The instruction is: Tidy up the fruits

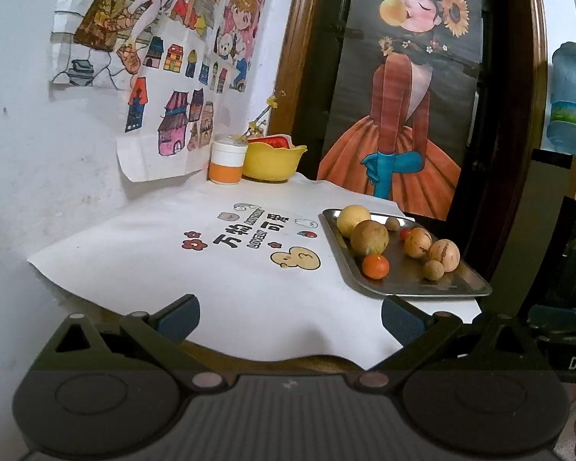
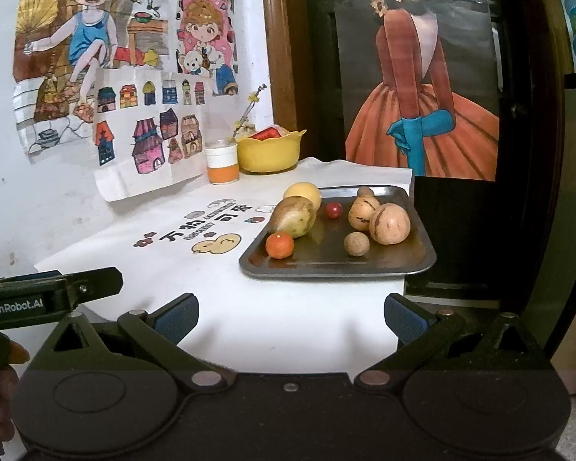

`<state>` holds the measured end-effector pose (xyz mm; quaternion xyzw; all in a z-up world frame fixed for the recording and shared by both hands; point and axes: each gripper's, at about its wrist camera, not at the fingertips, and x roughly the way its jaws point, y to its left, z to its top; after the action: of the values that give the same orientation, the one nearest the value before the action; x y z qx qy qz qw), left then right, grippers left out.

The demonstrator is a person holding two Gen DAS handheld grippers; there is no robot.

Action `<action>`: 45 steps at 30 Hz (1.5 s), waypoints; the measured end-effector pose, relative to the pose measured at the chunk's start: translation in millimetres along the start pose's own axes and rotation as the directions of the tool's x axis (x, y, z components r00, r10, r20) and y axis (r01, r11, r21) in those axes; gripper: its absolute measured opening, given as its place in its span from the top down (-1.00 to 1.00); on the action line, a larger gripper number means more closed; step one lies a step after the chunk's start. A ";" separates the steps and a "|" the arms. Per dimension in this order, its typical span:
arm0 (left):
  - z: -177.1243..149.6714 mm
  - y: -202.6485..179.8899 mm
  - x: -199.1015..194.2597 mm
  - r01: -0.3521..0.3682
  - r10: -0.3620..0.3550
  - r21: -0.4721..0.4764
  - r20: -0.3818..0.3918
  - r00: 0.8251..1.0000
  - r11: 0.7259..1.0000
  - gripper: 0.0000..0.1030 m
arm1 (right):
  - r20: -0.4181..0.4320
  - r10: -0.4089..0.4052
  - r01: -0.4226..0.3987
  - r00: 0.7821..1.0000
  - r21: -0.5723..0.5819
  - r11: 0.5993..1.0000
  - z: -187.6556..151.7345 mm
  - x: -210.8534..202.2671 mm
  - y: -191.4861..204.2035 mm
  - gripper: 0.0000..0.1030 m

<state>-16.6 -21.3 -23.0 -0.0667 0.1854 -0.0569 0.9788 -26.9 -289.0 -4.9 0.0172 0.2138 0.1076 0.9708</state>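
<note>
Fruits (image 2: 357, 244) on tray (image 2: 418, 265), white tablecloth (image 2: 249, 307)

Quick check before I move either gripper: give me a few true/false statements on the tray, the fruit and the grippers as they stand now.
1. Both the left gripper and the right gripper are open and empty. True.
2. The orange tangerine lies on the white cloth. False: it lies in the metal tray, at the near left corner.
3. The yellow bowl stands at the back beside an orange-and-white cup. True.
4. The tray is empty. False: it holds several fruits.
</note>
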 end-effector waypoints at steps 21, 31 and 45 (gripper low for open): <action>-1.2 2.2 -12.9 0.003 -0.002 -0.008 0.023 1.000 1.000 -0.99 | 0.017 -0.003 0.003 1.000 0.026 1.000 -8.0 -10.9 6.2 -0.99; -2.5 3.4 -13.6 0.000 0.001 -0.017 0.020 1.000 1.000 -0.99 | 0.012 -0.004 0.004 1.000 0.028 1.000 -7.5 -11.4 7.2 -0.99; -1.1 4.0 -16.0 0.004 -0.003 -0.025 0.024 1.000 1.000 -0.99 | 0.014 -0.007 0.006 1.000 0.031 1.000 -7.9 -11.9 6.3 -0.99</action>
<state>-31.4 -15.3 -18.9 -0.0801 0.1741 -0.0554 0.9799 -42.1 -285.5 -6.7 0.0322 0.2085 0.1010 0.9723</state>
